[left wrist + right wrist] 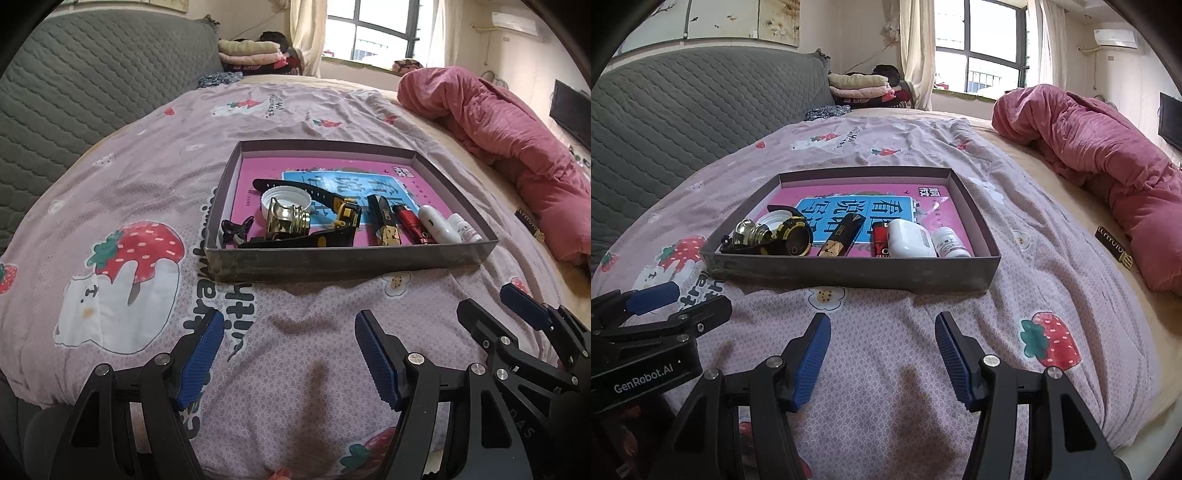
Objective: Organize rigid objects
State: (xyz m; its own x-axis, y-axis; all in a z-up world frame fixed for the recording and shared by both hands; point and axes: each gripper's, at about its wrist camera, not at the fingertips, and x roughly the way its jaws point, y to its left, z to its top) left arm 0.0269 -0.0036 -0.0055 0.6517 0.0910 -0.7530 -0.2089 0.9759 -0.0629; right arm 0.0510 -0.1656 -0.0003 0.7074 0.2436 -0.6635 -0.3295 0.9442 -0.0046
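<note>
Left claw spread wide, empty, over the bed. Tray beyond holds hair clip, gold cap, watch, lighter lined along its near wall, apparently sorted. Right claw likewise wide, empty.

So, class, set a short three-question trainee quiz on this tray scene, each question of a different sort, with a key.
1. True or false: the left gripper is shut on the watch.
2. Multiple choice: the white bottle lies in the tray at its A) right end, B) left end, C) middle.
3. Fill in: the tray rests on a bedsheet printed with ____.

Key: 1. False; both it and the right gripper are open over the sheet. 2. A. 3. Strawberries.
</note>
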